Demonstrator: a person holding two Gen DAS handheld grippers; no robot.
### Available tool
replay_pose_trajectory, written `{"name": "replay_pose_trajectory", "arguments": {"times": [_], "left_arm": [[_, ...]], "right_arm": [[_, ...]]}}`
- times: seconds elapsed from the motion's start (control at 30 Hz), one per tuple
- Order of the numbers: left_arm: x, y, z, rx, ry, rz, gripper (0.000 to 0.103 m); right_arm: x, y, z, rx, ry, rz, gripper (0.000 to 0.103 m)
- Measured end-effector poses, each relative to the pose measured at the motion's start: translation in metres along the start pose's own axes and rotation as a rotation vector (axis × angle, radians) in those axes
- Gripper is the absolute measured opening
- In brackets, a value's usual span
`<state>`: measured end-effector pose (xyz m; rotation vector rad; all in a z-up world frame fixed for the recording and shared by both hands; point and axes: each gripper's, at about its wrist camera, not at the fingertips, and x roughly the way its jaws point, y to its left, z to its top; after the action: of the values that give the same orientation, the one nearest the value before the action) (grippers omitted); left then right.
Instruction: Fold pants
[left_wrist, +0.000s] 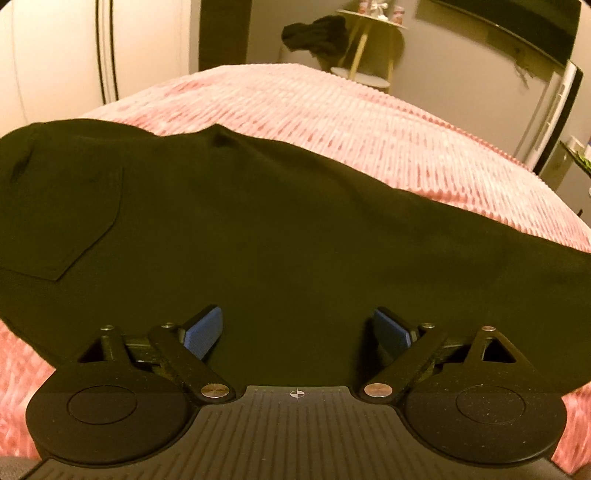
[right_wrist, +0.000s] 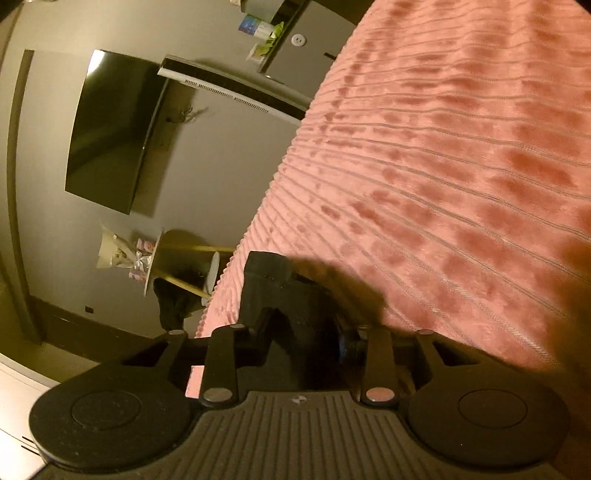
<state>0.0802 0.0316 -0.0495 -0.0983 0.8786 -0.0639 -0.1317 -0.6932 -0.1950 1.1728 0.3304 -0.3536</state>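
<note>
A pink ribbed bed (left_wrist: 369, 122) carries the black pants (left_wrist: 258, 229), spread flat along its near edge. The left claw (left_wrist: 297, 330) hovers over them, jaws apart. A wall television (right_wrist: 110, 129) and round side table (left_wrist: 373, 18) stand beyond. The right claw (right_wrist: 306, 332) is clamped on dark cloth.

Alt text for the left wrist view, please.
Black pants lie spread on a pink ribbed bedspread, back pocket at left. The left gripper hovers over them, blue pads wide apart and gripping nothing.
</note>
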Motion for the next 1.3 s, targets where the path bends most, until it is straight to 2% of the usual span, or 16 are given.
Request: {"name": "replay_pose_trajectory", "arguments": {"times": [0.07,0.2,0.27,0.43,0.5,0.6,0.7,0.8,0.87,0.97,1.0,1.07,1.13,1.2,1.23,1.3], "left_arm": [[-0.001,-0.001,0.0,0.004,-0.004,-0.002,0.093],[-0.002,0.004,0.001,-0.03,-0.009,-0.019,0.093],[-0.003,0.007,0.001,-0.048,-0.013,-0.026,0.093],[-0.004,0.012,0.001,-0.077,-0.023,-0.054,0.093],[-0.006,0.015,0.0,-0.096,-0.031,-0.077,0.093],[-0.007,0.021,-0.001,-0.118,-0.041,-0.097,0.093],[-0.007,0.024,-0.003,-0.108,-0.047,-0.095,0.093],[-0.006,0.02,-0.005,-0.081,-0.048,-0.116,0.093],[-0.004,0.017,-0.004,-0.06,-0.051,-0.134,0.093],[-0.003,0.013,-0.004,-0.044,-0.058,-0.162,0.093],[-0.002,0.013,-0.004,-0.045,-0.056,-0.176,0.093],[-0.001,0.013,-0.004,-0.052,-0.05,-0.204,0.093],[0.0,0.011,-0.004,-0.055,-0.045,-0.247,0.094],[0.003,0.009,-0.003,-0.065,-0.022,-0.306,0.094],[0.005,0.007,-0.002,-0.07,-0.01,-0.338,0.094],[0.007,0.001,0.001,-0.084,0.012,-0.392,0.094]], "right_arm": [[-0.003,0.009,-0.001,-0.029,-0.007,0.008,0.029],[-0.017,0.039,-0.004,-0.075,-0.055,0.047,0.011],[-0.024,0.067,-0.012,-0.118,-0.069,0.094,0.01],[-0.025,0.157,-0.082,-0.351,-0.012,0.226,0.011],[-0.02,0.183,-0.125,-0.447,0.049,0.266,0.011],[-0.001,0.2,-0.208,-0.571,0.226,0.281,0.012],[0.021,0.192,-0.279,-0.702,0.443,0.21,0.015],[0.04,0.193,-0.315,-0.888,0.635,0.052,0.03],[0.044,0.192,-0.308,-0.848,0.7,0.023,0.038],[0.031,0.191,-0.281,-0.703,0.727,0.112,0.056],[0.025,0.19,-0.268,-0.668,0.694,0.132,0.056],[0.017,0.188,-0.251,-0.643,0.6,0.096,0.056],[0.019,0.18,-0.23,-0.622,0.508,0.004,0.046],[0.028,0.171,-0.22,-0.645,0.473,-0.132,0.011],[0.033,0.162,-0.217,-0.619,0.474,-0.18,0.005],[0.04,0.153,-0.213,-0.553,0.484,-0.173,0.004]]}}
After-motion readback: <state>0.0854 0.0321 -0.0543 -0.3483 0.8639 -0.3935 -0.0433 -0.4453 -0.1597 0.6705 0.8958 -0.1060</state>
